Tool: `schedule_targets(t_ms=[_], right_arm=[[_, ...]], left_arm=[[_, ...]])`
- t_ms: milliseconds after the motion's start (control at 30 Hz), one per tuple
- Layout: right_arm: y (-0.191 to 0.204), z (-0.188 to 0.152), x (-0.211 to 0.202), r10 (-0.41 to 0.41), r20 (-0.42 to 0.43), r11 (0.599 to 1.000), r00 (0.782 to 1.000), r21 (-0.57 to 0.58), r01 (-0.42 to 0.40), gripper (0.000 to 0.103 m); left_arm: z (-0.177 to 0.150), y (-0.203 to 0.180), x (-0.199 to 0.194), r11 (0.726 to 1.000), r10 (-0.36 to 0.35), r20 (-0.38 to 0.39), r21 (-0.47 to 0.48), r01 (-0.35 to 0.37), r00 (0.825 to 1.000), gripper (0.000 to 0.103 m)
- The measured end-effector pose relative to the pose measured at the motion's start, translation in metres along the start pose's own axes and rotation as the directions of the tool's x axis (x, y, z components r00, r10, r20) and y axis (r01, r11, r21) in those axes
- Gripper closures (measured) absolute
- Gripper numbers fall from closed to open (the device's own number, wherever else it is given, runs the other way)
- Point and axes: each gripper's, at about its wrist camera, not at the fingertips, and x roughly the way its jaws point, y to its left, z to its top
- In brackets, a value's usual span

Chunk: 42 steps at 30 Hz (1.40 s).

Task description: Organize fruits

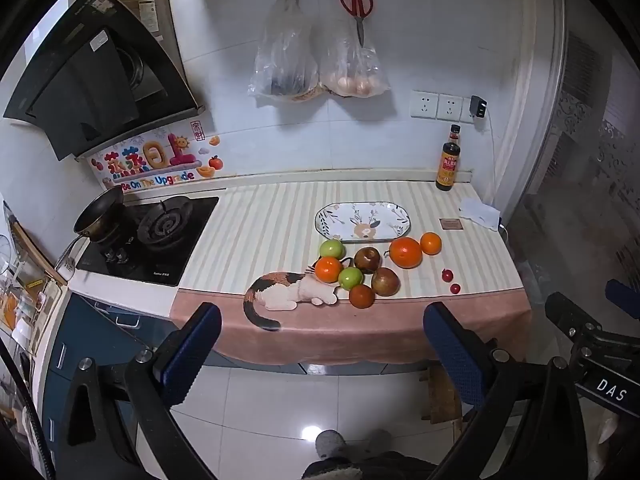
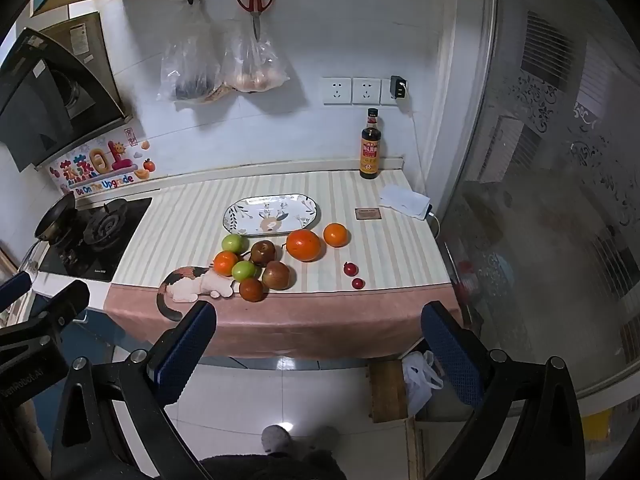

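Two grippers hung over pale floor tiles, short of the counter. Left gripper (image 1: 322,354): blue-padded fingers spread wide, nothing between them. Right gripper (image 2: 320,352): likewise spread, empty. Grey slippers (image 1: 331,443) showed at the bottom edge of both views, the legs above them cut off. A wooden crate (image 2: 387,390) with a white plastic bag (image 2: 418,378) stood on the floor beneath the counter's right end; its contents could not be made out.

The counter carried a striped cloth (image 1: 264,232) with a pink border hanging over the front edge and a printed calico cat (image 1: 280,294). The fruits (image 1: 360,266) lay loose on the cloth near the front edge: a tight cluster of green, orange and brown-red pieces, some touching, with two more oranges (image 1: 418,249) just right of it and two small red fruits (image 1: 450,282) apart toward the right. Behind them sat an oval patterned plate (image 1: 362,222), nothing on it. A gas hob (image 1: 160,232) with a dark pan (image 1: 98,216) lay to the left.

At the back wall: a dark sauce bottle (image 1: 449,160), label unreadable; sockets (image 1: 436,106) with a plugged charger; two hanging clear bags (image 1: 316,60), contents indistinct; red scissors (image 1: 357,4); a black range hood (image 1: 92,80). A frosted glass door (image 2: 560,160) closed off the right, blurring whatever lay behind.
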Motion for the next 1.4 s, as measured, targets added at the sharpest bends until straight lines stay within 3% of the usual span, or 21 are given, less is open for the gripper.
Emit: schedule_targets(t_ms=[1400], right_arm=[[0.009,-0.0004,0.0022,0.011,-0.003,1.0,1.0,-0.001,-0.011,0.0]], left_arm=[[-0.0004,0.0057,0.0041,1.0,-0.022,-0.011,-0.011,0.022,1.0,0.0]])
